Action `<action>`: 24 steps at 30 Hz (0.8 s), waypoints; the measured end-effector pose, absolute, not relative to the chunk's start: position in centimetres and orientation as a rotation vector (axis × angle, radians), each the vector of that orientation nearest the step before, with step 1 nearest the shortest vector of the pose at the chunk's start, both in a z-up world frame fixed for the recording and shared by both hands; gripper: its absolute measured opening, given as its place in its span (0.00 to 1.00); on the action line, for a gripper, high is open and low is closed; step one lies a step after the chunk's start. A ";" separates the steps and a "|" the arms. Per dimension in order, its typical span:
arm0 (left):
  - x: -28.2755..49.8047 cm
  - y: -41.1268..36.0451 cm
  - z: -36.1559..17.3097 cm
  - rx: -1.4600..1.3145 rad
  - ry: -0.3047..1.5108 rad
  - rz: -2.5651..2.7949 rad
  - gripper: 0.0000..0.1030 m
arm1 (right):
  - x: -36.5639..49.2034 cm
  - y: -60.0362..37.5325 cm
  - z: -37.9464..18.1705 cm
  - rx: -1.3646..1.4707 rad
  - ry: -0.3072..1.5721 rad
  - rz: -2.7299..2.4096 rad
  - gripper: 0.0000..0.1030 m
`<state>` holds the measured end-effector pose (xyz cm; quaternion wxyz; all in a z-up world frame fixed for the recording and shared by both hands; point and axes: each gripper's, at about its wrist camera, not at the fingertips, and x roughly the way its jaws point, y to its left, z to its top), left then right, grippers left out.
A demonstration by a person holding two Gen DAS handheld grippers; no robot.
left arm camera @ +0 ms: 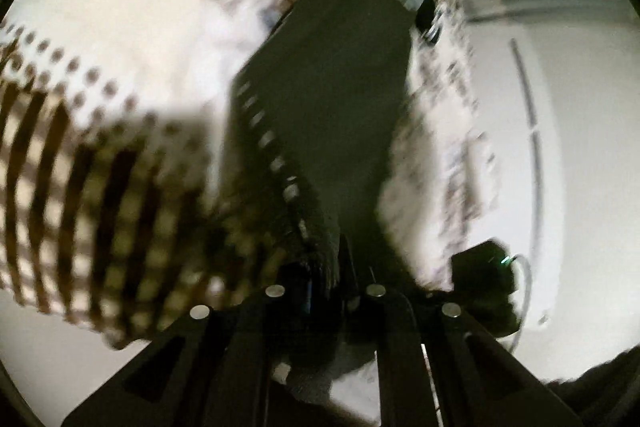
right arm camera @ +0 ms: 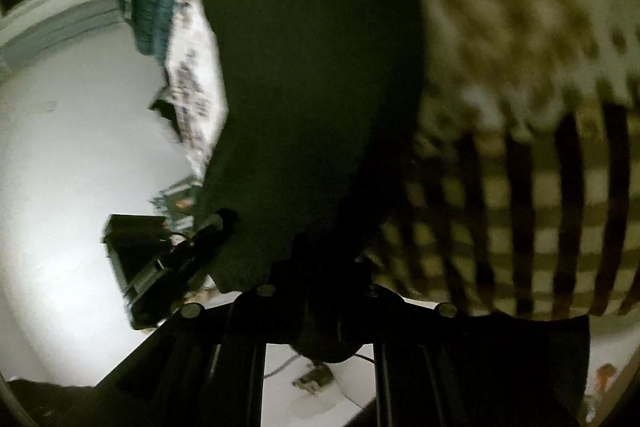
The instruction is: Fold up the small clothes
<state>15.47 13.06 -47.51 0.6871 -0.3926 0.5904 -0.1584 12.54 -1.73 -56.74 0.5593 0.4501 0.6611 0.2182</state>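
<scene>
Dark, near-black cloth, a small garment [left arm camera: 320, 99], hangs stretched between both claws over a dotted and striped bedspread [left arm camera: 80, 155]. The left claw [left arm camera: 324, 279] is clenched on its fringed edge, and the right claw [right arm camera: 320, 279] is clenched on another edge. Motion blur hides any label or writing.

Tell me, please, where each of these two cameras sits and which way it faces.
Left wrist: on the left gripper, looking along its fingers at the dark garment they pinch, over a dotted and checked cloth; the gripper frame fills the bottom.
Right wrist: on the right gripper, facing the dark garment it grips; its frame shows below.
Shared: the garment, the patterned cloth, and the left gripper seen at the right view's lower left.
</scene>
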 end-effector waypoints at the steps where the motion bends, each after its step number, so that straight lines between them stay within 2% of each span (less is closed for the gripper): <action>1: 16.4 13.0 -47.1 -0.915 1.296 -0.367 0.07 | 13.6 -1.8 -56.0 1.090 1.532 0.517 0.11; 11: 30.3 13.9 -46.4 -1.009 1.120 -0.384 0.07 | 27.7 -8.3 -52.8 1.195 1.336 0.431 0.11; 24: 50.7 14.4 -50.3 -1.090 1.124 -0.369 0.10 | 52.9 -17.5 -52.5 1.170 1.244 0.298 0.11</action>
